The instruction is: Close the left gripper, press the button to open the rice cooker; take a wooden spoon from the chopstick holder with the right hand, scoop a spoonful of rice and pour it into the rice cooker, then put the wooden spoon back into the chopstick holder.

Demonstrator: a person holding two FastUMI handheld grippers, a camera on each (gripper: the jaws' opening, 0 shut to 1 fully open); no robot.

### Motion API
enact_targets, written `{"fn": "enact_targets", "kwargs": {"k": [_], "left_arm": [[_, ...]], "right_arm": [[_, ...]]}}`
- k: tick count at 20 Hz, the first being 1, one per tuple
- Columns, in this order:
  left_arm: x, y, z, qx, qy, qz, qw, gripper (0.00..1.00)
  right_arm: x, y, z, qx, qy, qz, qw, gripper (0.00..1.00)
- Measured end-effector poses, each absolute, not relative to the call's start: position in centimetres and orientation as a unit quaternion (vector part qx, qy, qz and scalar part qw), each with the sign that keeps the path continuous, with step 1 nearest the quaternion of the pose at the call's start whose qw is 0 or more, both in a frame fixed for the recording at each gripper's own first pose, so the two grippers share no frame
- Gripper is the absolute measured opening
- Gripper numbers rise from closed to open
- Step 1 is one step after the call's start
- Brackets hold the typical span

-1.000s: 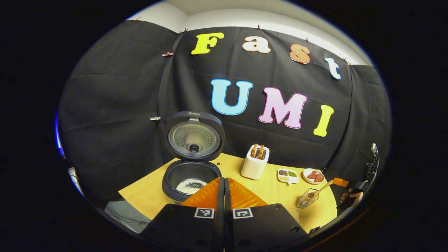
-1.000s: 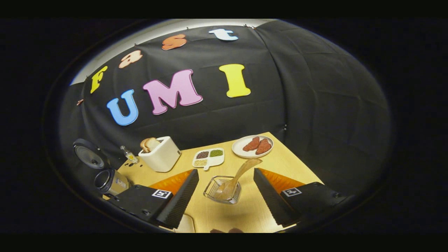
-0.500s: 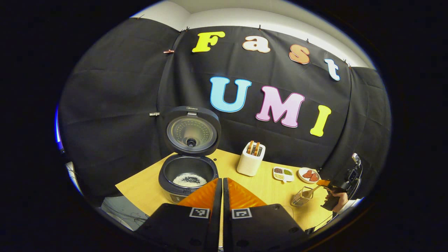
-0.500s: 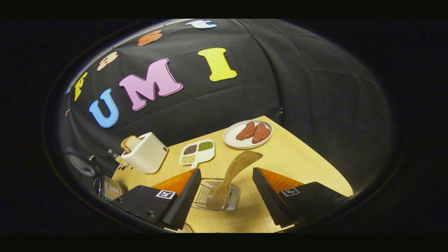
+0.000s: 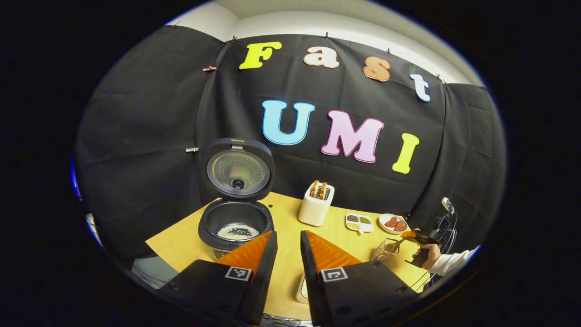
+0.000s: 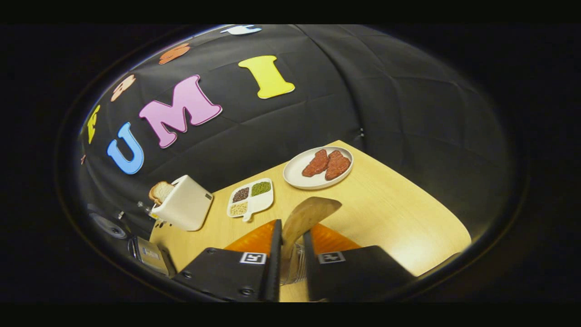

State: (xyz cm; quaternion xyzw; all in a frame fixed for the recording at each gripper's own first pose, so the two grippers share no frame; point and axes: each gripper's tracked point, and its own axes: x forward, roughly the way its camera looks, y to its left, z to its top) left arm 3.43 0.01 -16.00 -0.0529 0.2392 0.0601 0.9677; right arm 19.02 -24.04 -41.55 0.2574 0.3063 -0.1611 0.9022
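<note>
Since the earlier frame the right claw has closed on the wooden spoon standing in the chopstick holder beneath it (ready to lift), while the left claw, parted narrowly, faces the open rice cooker.

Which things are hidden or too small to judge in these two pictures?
- Chopstick holder, right gripper view: mostly hidden between the right gripper fingers.
- Wooden spoon lower handle, right gripper view: covered by the fingers.
- Dark specks in the rice inside the rice cooker, left gripper view: too small to name.
- White object between the left gripper fingers, left gripper view: cut off.
</note>
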Motion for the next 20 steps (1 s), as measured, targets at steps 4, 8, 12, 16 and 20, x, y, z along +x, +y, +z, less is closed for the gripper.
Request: {"fn": "enact_targets", "kwargs": {"k": [4,8,12,16,20], "left_arm": [[3.1,-0.2,-16.2,-0.056,0.243,0.062,0.966,0.50],[2.9,-0.2,-16.1,-0.058,0.243,0.063,0.966,0.43],[2.7,-0.2,-16.2,-0.061,0.245,0.064,0.965,0.43],[2.5,0.2,-16.1,-0.062,0.243,0.071,0.965,0.51],[2.9,-0.4,-15.6,-0.063,0.224,0.043,0.972,0.50]], "right_arm": [[19.5,-23.6,-41.1,0.269,0.304,-0.158,0.900,0.23],[19.6,-22.8,-40.7,0.277,0.305,-0.142,0.900,0.13],[19.8,-22.9,-38.2,0.285,0.288,-0.136,0.904,0.12],[19.1,-22.7,-34.2,0.275,0.266,-0.116,0.917,0.12],[16.9,-21.1,-29.7,0.241,0.254,-0.092,0.932,0.07]]}}
